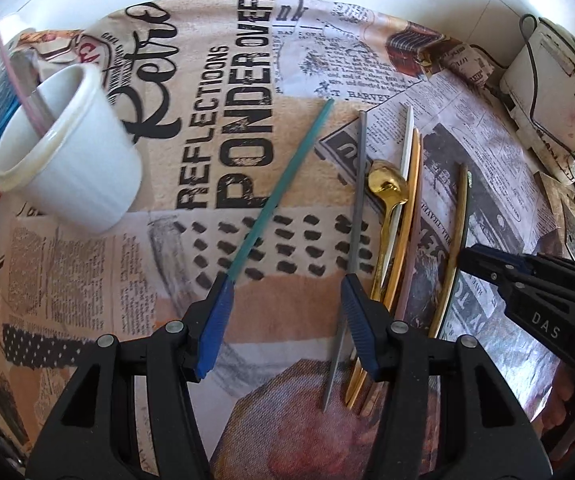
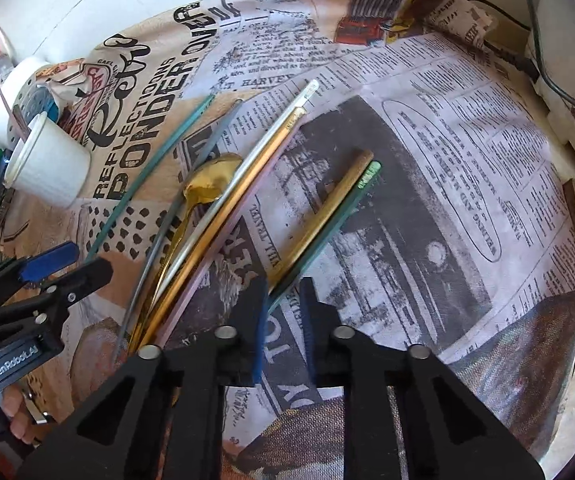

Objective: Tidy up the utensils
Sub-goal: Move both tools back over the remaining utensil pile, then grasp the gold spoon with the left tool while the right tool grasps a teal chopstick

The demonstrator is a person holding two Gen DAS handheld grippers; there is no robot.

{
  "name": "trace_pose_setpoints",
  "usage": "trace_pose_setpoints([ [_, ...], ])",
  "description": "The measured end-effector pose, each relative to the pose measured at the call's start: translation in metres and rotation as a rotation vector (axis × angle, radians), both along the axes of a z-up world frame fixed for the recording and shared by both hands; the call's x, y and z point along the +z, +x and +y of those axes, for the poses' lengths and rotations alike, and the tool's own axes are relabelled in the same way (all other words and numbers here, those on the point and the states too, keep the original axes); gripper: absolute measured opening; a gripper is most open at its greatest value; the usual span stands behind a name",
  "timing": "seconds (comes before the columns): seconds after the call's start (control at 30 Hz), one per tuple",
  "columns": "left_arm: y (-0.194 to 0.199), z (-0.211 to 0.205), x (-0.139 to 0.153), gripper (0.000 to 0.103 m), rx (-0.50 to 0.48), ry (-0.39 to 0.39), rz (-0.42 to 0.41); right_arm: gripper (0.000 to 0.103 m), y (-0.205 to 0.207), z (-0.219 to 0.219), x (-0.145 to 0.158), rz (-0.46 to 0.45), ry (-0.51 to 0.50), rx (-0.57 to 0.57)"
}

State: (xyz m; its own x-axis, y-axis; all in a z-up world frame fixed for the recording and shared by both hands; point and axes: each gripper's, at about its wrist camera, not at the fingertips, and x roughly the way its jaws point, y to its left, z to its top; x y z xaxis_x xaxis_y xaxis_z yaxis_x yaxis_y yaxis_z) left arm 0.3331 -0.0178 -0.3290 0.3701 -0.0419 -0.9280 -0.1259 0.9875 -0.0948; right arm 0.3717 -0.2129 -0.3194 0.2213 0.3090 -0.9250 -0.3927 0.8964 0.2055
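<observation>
Two black grippers with ribbed blue pads work over a newsprint-patterned cloth (image 1: 87, 264). At bottom centre of its view, the left gripper (image 1: 285, 280) gapes wide, a thin teal stick (image 1: 283, 192) beside its left pad. The right gripper (image 2: 283, 286) stands narrowly parted around the lower ends of a tan stick (image 2: 327, 212) and a green one (image 2: 339, 216). Slim metallic sticks and a glossy gold spoon (image 2: 211, 184) lie bundled centre-left; a ribbed white cup (image 1: 67, 152) sits upper left.

A shiny gold metal spoon (image 1: 387, 190) and thin coloured chopsticks (image 2: 223, 208) lie flat, side by side; a lone teal chopstick (image 1: 283, 192) lies left, slanting.
</observation>
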Motion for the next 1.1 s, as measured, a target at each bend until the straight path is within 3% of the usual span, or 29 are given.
trace_pose_setpoints([
  [0.13, 0.011, -0.005, -0.006, 0.054, -0.034, -0.010, 0.010, 0.011, 0.003, -0.006, -0.002, 0.003, 0.001, -0.017],
  [0.27, 0.023, -0.013, -0.014, 0.042, -0.070, -0.003, 0.023, 0.011, 0.007, -0.009, -0.002, -0.003, -0.006, -0.037],
  [0.47, 0.041, -0.019, -0.014, 0.032, -0.094, -0.031, 0.027, 0.011, 0.011, -0.004, -0.002, 0.004, -0.008, -0.035],
  [0.7, 0.045, -0.037, 0.004, 0.032, -0.162, -0.106, -0.011, 0.011, 0.010, -0.008, -0.001, 0.022, 0.000, -0.049],
  [0.8, 0.051, -0.050, -0.001, 0.032, -0.205, -0.087, 0.014, 0.011, 0.009, -0.016, -0.001, 0.028, 0.001, -0.059],
  [0.93, 0.063, -0.051, -0.015, 0.027, -0.191, -0.108, 0.062, 0.011, 0.011, -0.026, -0.002, 0.053, 0.007, -0.075],
  [1.1, 0.072, -0.047, -0.018, 0.025, -0.166, -0.142, 0.049, 0.013, 0.011, -0.028, -0.004, 0.074, 0.028, -0.090],
])
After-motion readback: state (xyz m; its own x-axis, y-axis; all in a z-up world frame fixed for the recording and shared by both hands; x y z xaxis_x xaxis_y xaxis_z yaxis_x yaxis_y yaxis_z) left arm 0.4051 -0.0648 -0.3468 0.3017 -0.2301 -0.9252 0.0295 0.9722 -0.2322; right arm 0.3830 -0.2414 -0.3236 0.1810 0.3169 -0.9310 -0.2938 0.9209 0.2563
